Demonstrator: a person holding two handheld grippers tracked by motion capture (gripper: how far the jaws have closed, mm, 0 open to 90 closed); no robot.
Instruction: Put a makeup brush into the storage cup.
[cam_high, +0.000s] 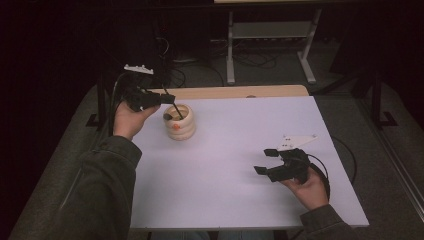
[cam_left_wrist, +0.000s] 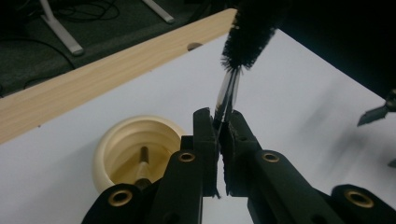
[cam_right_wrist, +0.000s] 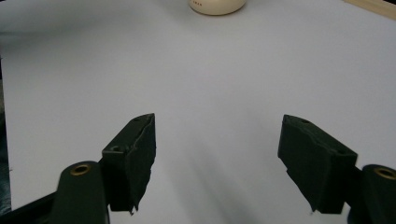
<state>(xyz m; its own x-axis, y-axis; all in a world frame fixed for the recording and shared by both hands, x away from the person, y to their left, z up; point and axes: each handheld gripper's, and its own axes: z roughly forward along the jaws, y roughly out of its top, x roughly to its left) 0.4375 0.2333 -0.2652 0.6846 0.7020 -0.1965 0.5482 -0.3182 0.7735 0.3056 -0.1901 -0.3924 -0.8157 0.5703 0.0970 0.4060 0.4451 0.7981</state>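
Brush, pinched by its thin handle in the closed left hand-held gripper, hangs just above the cream ridged holder on the worktop, while the right hand-held gripper rests wide open, holding nothing.

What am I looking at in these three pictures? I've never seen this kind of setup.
A person sits at a white table and holds a hand tool with a two-jaw claw in each hand. There is no robot.

The high view looks down from above the person. The other two pictures come from cameras riding on each tool, looking along its black jaws.

On the table stands a cream ribbed pot, with a wooden strip along the far edge. A dark stick-like thing lies inside the pot; I cannot tell what it is.

The left claw is shut on the thin stem of a black bristle brush, held just above the pot, bristles pointing away from the claw.

The right claw is open and holds nothing; it rests near the table's front right.
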